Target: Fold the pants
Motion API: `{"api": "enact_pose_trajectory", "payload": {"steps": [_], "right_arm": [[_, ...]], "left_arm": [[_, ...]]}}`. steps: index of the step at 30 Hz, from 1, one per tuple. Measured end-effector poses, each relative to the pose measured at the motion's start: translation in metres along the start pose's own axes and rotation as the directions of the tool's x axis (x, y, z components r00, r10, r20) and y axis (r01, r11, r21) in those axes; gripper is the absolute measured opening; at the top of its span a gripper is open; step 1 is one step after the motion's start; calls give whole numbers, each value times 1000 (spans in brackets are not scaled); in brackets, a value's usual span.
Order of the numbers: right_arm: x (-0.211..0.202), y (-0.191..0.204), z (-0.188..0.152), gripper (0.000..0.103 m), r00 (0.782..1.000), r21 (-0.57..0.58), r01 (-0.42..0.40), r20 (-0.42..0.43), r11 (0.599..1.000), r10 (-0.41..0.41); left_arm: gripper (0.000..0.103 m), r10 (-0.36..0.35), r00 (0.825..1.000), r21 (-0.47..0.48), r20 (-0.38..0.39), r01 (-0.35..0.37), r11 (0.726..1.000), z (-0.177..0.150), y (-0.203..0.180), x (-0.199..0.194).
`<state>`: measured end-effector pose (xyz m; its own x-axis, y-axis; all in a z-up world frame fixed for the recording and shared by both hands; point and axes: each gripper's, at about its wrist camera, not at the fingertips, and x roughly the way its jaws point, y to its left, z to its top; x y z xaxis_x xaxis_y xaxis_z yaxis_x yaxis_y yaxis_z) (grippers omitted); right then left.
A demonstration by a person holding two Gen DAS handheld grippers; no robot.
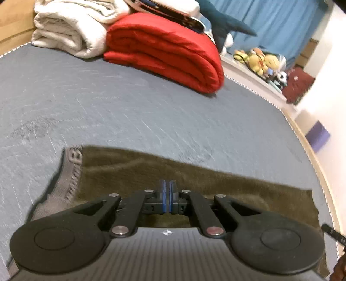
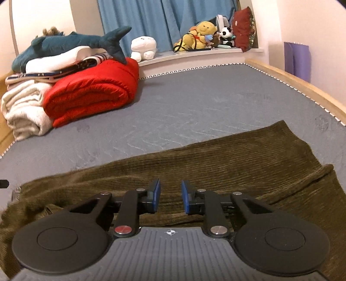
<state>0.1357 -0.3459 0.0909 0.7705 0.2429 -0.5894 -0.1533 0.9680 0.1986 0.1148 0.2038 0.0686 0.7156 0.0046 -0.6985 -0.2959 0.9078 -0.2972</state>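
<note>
1. We see the pants [image 2: 216, 157], olive-brown ribbed corduroy, lying flat across the near part of the grey mattress [image 2: 183, 108]; all places below are told from them.
2. Our left gripper [image 1: 167, 195] hangs over the pants with its blue pads pressed together; we cannot tell whether any cloth is caught between them.
3. Just left of that gripper, the pants' grey elastic waistband [image 1: 73, 170] shows knitted lettering, blurred.
4. Our right gripper [image 2: 170, 198] hovers above the corduroy, its flat blue pads spread apart with nothing between them.
5. Well beyond the pants, a puffy red quilt [image 2: 93, 93] lies rolled on the mattress, touching a folded cream blanket [image 2: 23, 108] of nubby texture.
6. A soft blue shark toy [image 2: 64, 45] rests on top of that pile.
7. Farther still, plush toys [image 2: 203, 34] crowd a white ledge before blue curtains [image 2: 164, 19].
</note>
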Motion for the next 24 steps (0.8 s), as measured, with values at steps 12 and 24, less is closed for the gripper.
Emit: {"api": "enact_pose_trajectory", "payload": {"steps": [12, 24], "right_arm": [[2, -3, 12, 24, 999, 32, -49, -5, 998, 49], [-4, -24, 13, 26, 1000, 43, -4, 1, 999, 4]], "left_arm": [[53, 134, 981, 112, -141, -119, 987, 68, 55, 134], [51, 19, 947, 402, -320, 117, 908, 55, 65, 196]]}}
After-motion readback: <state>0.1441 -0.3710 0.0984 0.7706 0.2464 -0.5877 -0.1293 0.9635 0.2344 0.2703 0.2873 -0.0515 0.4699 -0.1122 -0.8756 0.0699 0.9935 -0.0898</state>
